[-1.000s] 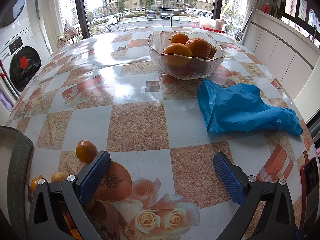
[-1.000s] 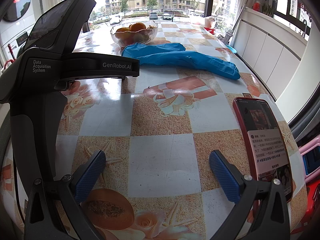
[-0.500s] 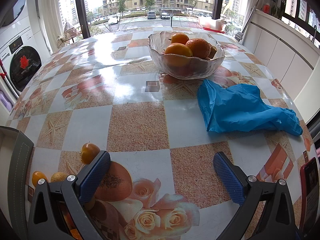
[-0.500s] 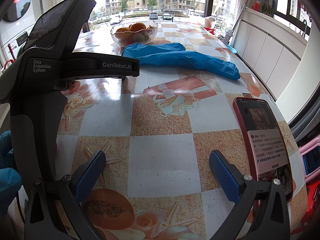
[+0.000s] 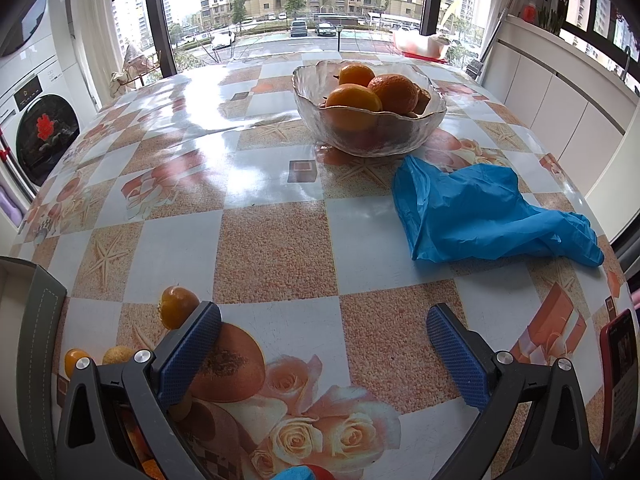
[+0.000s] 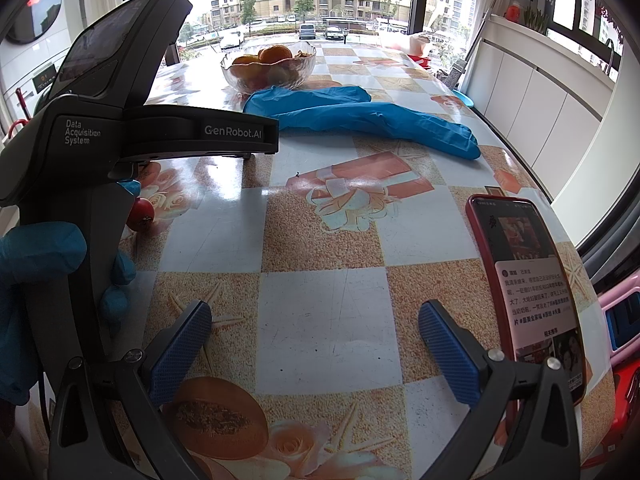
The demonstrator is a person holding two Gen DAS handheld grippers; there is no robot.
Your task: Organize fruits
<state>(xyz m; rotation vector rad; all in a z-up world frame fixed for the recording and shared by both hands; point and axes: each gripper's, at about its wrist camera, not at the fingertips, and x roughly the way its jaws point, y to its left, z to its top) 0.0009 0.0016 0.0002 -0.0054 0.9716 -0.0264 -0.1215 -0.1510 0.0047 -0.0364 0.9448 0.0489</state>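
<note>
A glass bowl (image 5: 430, 118) holding oranges (image 5: 392, 88) stands at the far middle of the table; the right wrist view shows the bowl (image 6: 307, 65) far off. A small orange fruit (image 5: 176, 306) lies just left of my left gripper's left finger, with two smaller ones (image 5: 76, 360) near the table's left edge. My left gripper (image 5: 324, 352) is open over the tablecloth, nothing between its fingers. My right gripper (image 6: 316, 346) is open too, empty. A small red fruit (image 6: 140, 209) sits beside the left gripper's body, which a blue-gloved hand (image 6: 36, 256) holds.
A crumpled blue glove (image 5: 480, 210) lies right of the bowl, seen long and flat (image 6: 360, 114) in the right wrist view. A red-cased phone (image 6: 528, 288) rests at the table's right edge. A washing machine (image 5: 44, 136) stands left of the table.
The small orange fruits by the left finger have shifted a little. A blue-gloved hand has come into the right wrist view around the left gripper's handle, and a small red fruit now shows there.
</note>
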